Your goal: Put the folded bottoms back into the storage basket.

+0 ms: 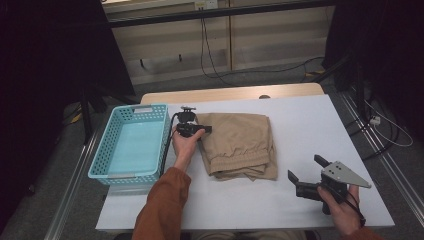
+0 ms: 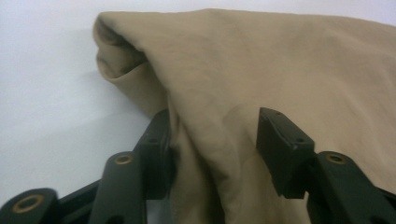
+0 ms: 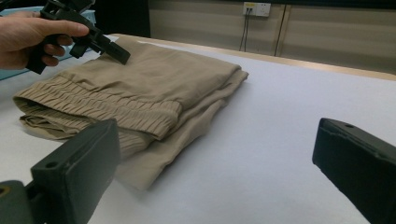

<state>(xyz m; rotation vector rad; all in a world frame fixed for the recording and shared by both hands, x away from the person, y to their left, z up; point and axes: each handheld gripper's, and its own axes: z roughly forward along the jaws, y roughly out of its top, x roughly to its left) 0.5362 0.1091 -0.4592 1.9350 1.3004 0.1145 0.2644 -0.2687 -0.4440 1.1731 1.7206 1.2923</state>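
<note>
Centrally on the white desk (image 1: 300, 130) a folded pair of tan trousers (image 1: 239, 144) is laid, its elastic waistband turned toward the person's side. At roughly nine o'clock from the trousers, a light blue basket (image 1: 131, 141) is seen on the desk's left edge.

The left hand-held gripper (image 1: 200, 129) is held at the trousers' ten o'clock corner, between the basket and the fabric, with its jaws pointed toward three o'clock. In the left gripper view, a raised fold of the tan cloth is seen between the two black jaws: one jaw is set against the fabric, while the other is seen just beside it, partly spread; whether cloth is actually pinched cannot be told.

The right hand-held gripper (image 1: 305, 175) is held well apart from the trousers, at about four o'clock from them, near the desk's near right corner. Its jaws are spread wide, with nothing between them, and are aimed toward the trousers' waistband, as shown in the right gripper view (image 3: 210, 163).
</note>
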